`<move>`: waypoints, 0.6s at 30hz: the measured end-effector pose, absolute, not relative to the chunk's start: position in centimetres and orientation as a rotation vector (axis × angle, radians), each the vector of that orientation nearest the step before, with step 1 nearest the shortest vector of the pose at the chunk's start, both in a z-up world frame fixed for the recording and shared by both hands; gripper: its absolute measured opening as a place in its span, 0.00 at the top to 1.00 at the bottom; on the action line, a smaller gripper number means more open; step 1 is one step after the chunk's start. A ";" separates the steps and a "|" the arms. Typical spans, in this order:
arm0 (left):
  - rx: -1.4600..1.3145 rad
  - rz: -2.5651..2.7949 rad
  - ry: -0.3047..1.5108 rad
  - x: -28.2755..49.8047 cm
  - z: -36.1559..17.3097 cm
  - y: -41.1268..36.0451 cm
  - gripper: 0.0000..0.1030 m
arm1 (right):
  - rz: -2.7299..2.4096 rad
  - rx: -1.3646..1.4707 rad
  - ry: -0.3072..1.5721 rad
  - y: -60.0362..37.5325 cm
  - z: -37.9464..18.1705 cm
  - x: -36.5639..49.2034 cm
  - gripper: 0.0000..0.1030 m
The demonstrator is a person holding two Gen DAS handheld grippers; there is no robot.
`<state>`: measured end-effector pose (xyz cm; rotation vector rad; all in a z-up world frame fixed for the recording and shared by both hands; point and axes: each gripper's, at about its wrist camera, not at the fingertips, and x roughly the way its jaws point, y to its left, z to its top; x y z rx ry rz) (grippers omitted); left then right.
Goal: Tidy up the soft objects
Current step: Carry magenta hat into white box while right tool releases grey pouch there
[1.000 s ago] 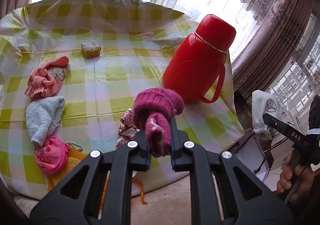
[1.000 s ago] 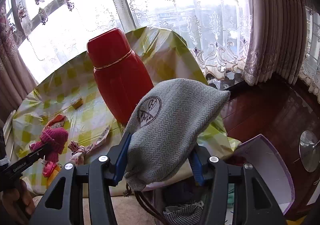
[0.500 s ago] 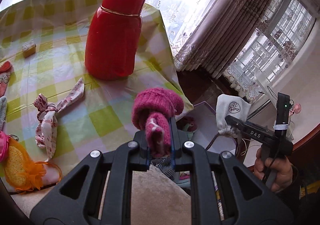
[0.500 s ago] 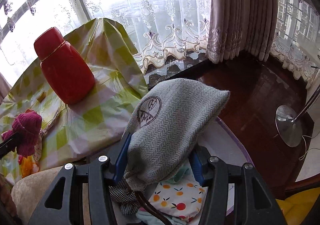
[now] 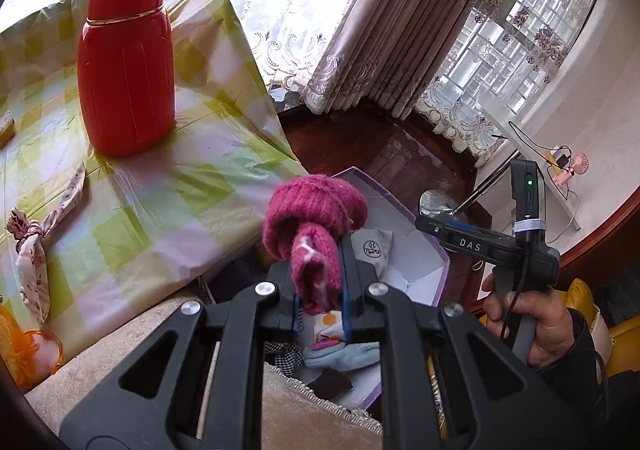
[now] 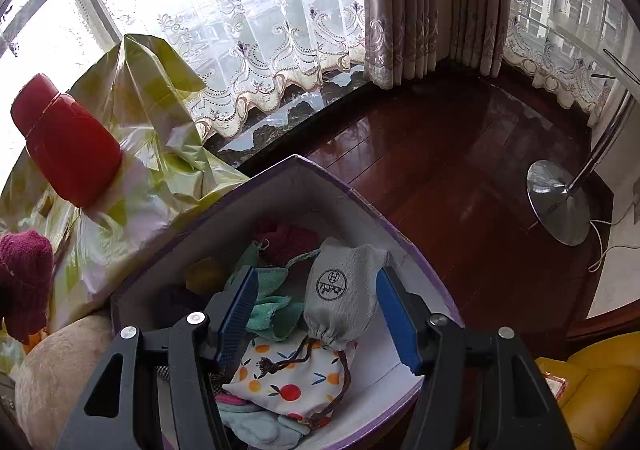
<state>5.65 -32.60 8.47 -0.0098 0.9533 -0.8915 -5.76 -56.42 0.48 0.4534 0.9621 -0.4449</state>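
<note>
My left gripper (image 5: 319,292) is shut on a pink knitted glove (image 5: 314,224) and holds it above the near edge of a purple-rimmed box (image 5: 434,270). The glove also shows at the left edge of the right wrist view (image 6: 24,282). My right gripper (image 6: 318,314) is open over the box (image 6: 408,246). A grey drawstring pouch (image 6: 342,290) lies between its blue pads, resting on the pile of soft items in the box, among them a fruit-print cloth (image 6: 288,378) and a teal cloth (image 6: 272,310). The pouch also shows in the left wrist view (image 5: 374,248).
A red thermos (image 5: 126,54) stands on the table with the green checked cloth (image 5: 168,202). A knotted floral cloth (image 5: 30,250) and an orange item (image 5: 16,346) lie at its left. A lamp base (image 6: 560,202) stands on the dark wood floor. A yellow cushion (image 6: 596,382) is at right.
Both grippers swung right from the table to the box. My right gripper opened and the grey pouch dropped into the box. The left still holds the pink glove.
</note>
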 end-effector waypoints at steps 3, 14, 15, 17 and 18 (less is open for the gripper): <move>-0.001 -0.905 0.963 5.2 8.2 -33.4 0.84 | -0.468 0.453 0.948 -57.0 1.0 -6.2 0.38; 0.000 -0.967 1.000 4.6 7.9 -33.8 0.41 | -0.457 0.418 0.919 -56.3 2.4 -5.9 0.37; -0.006 -0.952 0.993 4.8 8.0 -33.3 0.41 | -0.452 0.418 0.921 -56.2 2.4 -5.8 0.37; -0.023 -0.925 0.984 5.2 8.1 -32.3 0.41 | -0.441 0.415 0.925 -55.8 2.3 -5.5 0.37; -0.035 -0.911 0.978 5.4 8.3 -31.7 0.41 | -0.436 0.411 0.928 -55.6 2.2 -5.3 0.37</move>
